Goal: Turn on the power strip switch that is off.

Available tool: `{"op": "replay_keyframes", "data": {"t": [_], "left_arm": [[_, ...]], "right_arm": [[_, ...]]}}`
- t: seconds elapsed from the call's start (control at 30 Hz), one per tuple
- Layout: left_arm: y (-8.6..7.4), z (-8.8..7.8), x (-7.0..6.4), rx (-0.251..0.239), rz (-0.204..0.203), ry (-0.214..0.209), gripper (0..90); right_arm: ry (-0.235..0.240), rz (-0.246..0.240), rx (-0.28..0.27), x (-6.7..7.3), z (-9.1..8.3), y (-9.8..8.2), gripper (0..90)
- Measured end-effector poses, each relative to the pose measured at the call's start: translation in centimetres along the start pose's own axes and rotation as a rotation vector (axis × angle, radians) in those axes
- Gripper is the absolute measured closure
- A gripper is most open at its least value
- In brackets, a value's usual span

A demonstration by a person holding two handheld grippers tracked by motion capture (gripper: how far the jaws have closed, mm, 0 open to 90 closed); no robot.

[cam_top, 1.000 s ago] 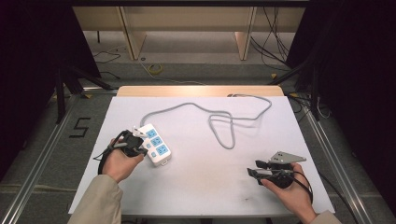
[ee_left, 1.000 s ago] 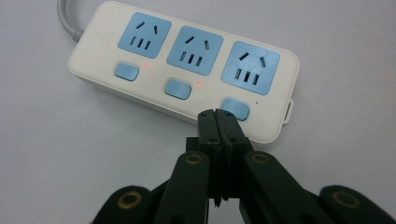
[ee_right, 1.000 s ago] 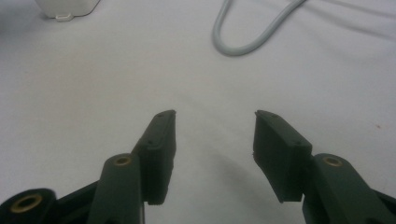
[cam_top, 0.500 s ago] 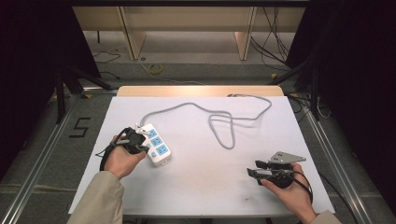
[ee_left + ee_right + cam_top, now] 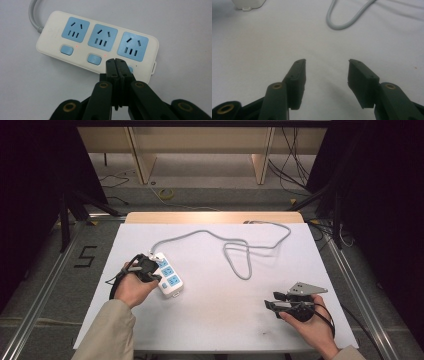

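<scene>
At the near edge of the white table, the person's two hands come in from below, each carrying a black two-jaw gripper. The right gripper lies low over the bare tabletop at the near right, its grey three-cornered plate on top and its cable looping round the hand. In the right gripper view its jaws stand well apart with nothing between them, and they point across empty white surface toward a loop of grey cable farther off.

On the near left, a hand in a beige sleeve holds the left gripper against the long side of a white three-outlet power strip. In the left gripper view the jaws are pressed together, pad against pad, with nothing clamped between them. Their joined tips sit over the third blue switch, the one below the outlet nearest the strip's free end; whether they actually press it cannot be told. The other two blue switches lie clear to the side, each with a small red light glowing beside it.

The power strip rests flat on the table, left of centre and set at a slant. From its far end the grey cord runs toward the back of the table, curls into a hanging loop near the middle, sweeps right and returns to the far edge, where a strip of bare wood shows.
</scene>
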State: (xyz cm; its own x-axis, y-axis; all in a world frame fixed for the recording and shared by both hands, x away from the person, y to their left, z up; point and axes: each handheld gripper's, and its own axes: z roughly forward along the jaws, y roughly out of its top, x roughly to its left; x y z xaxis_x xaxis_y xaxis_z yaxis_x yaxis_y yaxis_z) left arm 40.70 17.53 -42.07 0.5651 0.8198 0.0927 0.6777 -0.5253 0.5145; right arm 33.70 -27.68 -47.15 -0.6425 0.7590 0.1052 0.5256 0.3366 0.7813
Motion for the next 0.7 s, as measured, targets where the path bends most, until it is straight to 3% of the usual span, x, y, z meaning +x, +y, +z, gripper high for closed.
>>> {"op": "replay_keyframes", "data": {"t": [0.7], "left_arm": [[1.2, 0.5, -0.3, 0.038, 0.021, -0.009, 89.8]], "right_arm": [[0.001, -0.003, 0.001, 0.0, 0.0, 0.0, 49.4]]}}
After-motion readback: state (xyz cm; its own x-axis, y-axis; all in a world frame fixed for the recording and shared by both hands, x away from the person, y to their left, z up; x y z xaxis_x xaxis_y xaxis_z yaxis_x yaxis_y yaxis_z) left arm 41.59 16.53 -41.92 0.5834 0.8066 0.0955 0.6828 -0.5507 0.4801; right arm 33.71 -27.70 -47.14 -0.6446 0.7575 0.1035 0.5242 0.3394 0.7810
